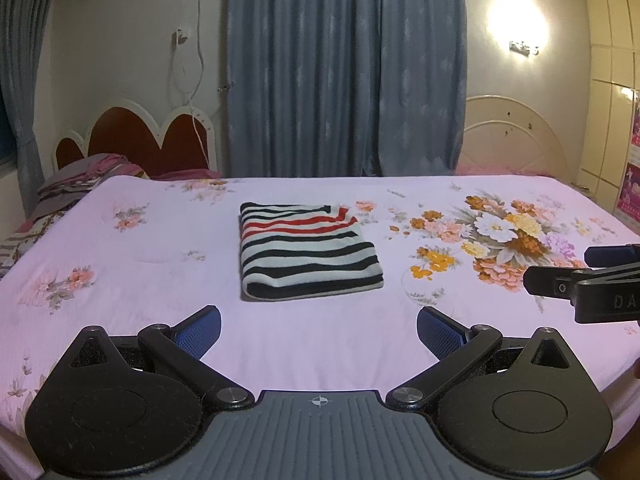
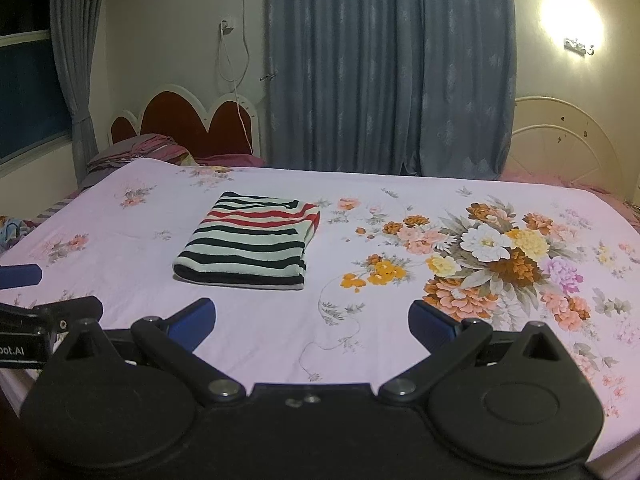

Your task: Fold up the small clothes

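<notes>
A striped garment [image 1: 308, 250], folded into a thick rectangle, is lying flat on the floral bedsheet [image 1: 160, 272] toward the middle of the bed, its black, white and red bands running across it; in the right wrist view the same striped garment [image 2: 250, 246] is sitting left of centre, beside the big printed bouquet [image 2: 496, 256]. The left tongs [image 1: 319, 330] are hovering near the front edge of the bed with their blue pads [image 1: 200, 330] spread wide and gripping nothing; the garment is lying ahead of them, apart from both pads. The right tongs [image 2: 312, 324] are likewise standing wide and empty, low over the sheet, the garment lying ahead and to their left; the right tongs [image 1: 592, 280] are also showing at the right edge of the left wrist view, and the left tongs [image 2: 24, 308] at the left edge of the right wrist view. Blue curtains [image 1: 344, 68] are hanging behind the bed; a red heart-shaped headboard [image 1: 148, 136] is standing at the far left, with crumpled bedding [image 1: 84, 176] piled before it; a wall lamp [image 1: 520, 20] is glowing at the upper right.
</notes>
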Demonstrator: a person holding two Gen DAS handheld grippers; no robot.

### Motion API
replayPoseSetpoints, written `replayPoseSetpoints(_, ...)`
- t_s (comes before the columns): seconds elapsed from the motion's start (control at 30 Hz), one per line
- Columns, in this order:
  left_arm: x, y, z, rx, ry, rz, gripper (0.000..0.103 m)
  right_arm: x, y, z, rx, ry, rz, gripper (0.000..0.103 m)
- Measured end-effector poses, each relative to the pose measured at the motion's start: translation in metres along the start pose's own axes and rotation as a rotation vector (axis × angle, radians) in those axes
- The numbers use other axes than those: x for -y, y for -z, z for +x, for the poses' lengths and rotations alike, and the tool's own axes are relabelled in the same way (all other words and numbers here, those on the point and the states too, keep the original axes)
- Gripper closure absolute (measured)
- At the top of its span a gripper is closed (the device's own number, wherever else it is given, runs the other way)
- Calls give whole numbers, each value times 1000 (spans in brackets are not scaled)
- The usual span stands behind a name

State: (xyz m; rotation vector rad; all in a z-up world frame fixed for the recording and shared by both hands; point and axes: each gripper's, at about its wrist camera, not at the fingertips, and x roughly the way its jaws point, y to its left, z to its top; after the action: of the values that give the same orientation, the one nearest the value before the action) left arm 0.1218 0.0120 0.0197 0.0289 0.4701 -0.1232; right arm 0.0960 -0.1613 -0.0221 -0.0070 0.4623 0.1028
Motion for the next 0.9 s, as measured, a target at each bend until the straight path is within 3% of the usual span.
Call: replayPoseSetpoints(0.9, 5, -7, 5, 10, -1, 12, 0, 10, -6, 0, -3, 0, 7, 1)
